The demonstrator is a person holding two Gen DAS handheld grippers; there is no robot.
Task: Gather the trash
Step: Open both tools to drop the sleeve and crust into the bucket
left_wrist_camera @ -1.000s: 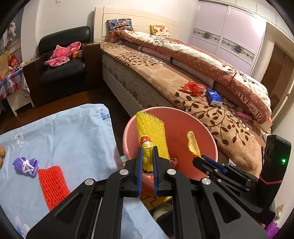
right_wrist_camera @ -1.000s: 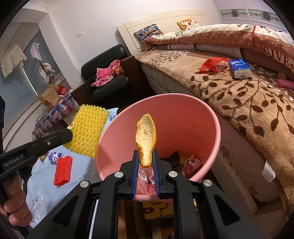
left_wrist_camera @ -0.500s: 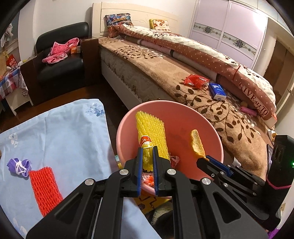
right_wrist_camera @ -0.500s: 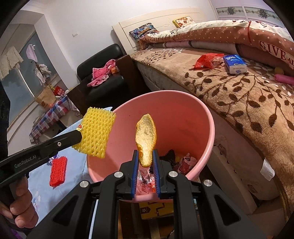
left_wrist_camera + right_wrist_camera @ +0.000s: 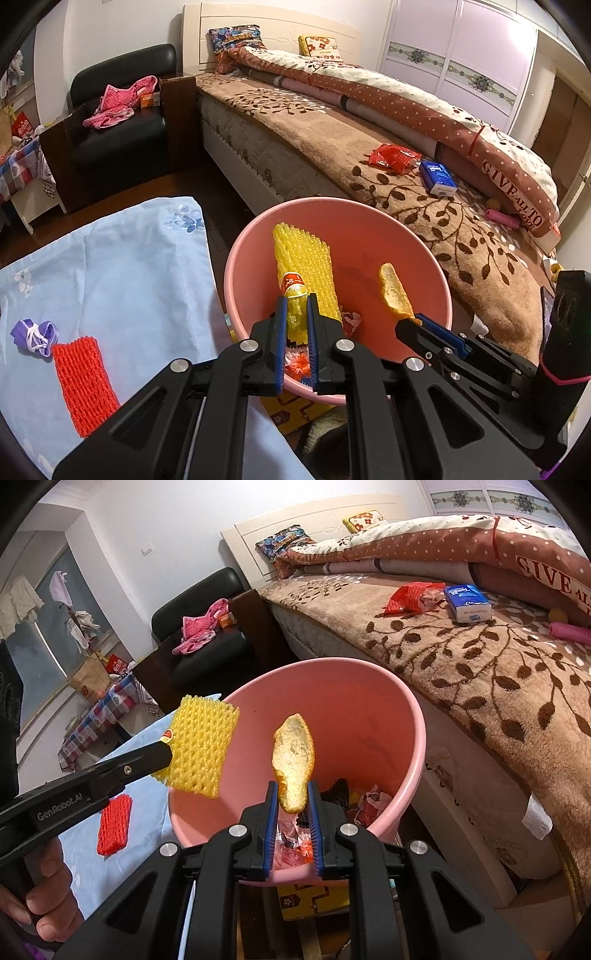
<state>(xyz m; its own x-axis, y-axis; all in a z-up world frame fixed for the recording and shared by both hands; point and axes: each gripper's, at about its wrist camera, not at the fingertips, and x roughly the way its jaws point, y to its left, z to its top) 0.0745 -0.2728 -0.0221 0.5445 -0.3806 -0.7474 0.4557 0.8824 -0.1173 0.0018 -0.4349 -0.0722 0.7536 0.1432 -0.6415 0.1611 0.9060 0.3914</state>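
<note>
1. A yellow foam net point(image 5: 304, 266) was pinched by its lower end in the left tongs point(image 5: 296, 325), its long axis rising up and away over the pink bin point(image 5: 236, 280).
2. An orange peel point(image 5: 293, 760) was clamped upright in the right tongs point(image 5: 293, 805), tip up, above the bin's open mouth.
3. The net hung near the bin's rim toward the blue cloth point(image 5: 122, 258); released there, the light net might have caught the rim and dropped outside.
4. A red foam net point(image 5: 83, 384) and a purple scrap point(image 5: 33, 336) lay uncollected near the cloth's left edge.
</note>
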